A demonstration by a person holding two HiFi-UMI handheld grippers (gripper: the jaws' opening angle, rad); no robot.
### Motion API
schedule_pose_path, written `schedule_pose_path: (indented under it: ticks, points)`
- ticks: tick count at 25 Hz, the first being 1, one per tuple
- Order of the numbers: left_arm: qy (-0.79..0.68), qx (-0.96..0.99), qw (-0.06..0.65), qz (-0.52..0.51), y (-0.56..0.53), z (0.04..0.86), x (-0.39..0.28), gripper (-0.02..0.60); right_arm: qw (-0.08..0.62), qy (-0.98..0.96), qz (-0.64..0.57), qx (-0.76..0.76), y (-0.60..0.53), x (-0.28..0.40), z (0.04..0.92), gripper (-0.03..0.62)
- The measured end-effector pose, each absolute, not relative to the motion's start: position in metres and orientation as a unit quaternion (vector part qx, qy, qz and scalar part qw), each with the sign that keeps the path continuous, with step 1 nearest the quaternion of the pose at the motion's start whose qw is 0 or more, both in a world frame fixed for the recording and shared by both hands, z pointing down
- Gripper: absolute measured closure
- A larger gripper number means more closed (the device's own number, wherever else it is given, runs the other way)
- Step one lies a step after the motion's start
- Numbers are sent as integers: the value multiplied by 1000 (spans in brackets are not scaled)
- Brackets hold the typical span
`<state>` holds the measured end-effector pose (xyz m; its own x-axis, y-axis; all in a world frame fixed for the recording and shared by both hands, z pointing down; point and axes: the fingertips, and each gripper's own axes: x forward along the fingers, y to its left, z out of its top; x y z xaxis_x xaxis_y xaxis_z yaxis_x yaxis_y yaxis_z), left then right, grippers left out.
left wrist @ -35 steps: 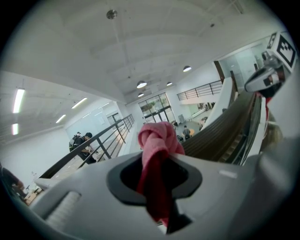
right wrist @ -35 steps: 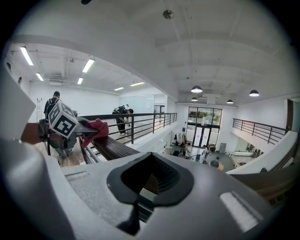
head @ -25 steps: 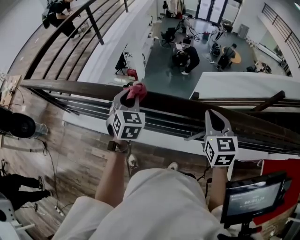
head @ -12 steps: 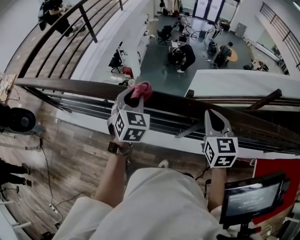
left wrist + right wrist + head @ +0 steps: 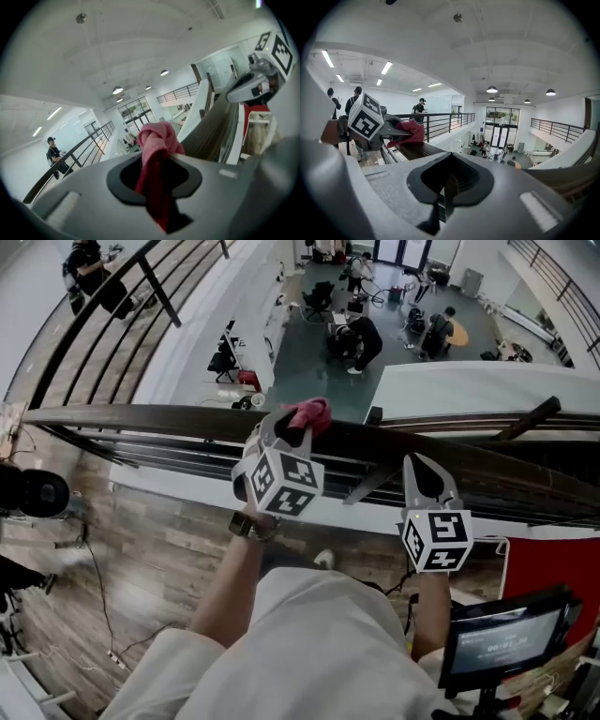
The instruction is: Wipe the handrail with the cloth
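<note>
Dark wood handrail (image 5: 141, 418) runs L-R across head view, w/ the atrium floor and people far below; neither gripper view shows that floor this plainly. Screen (image 5: 506, 638) at bottom right: print too blurred to read. Marker cubes carry b/w squares only, no letters. Right claw (image 5: 424, 474) is at the rail's near edge; its own view shows the jaws together w/ nothing btwn. Left claw (image 5: 295, 427) is clamped on the pink cloth (image 5: 309, 413). Right gripper view shows the cloth (image 5: 410, 131) on the rail top (image 5: 417, 151), apparently touching; left gripper view shows a knotted bunch (image 5: 157, 140) past the jaws.
</note>
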<state>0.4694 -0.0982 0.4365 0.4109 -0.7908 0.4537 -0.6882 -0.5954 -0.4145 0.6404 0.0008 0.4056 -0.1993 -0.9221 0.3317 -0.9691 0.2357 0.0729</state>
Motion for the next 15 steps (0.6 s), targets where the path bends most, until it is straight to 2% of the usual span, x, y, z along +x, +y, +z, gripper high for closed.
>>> schedule_pose_path:
  ticks: [15]
  points:
    - [353, -874, 124, -311, -74, 437, 560, 499, 146, -740, 90, 650, 24, 668, 406, 591]
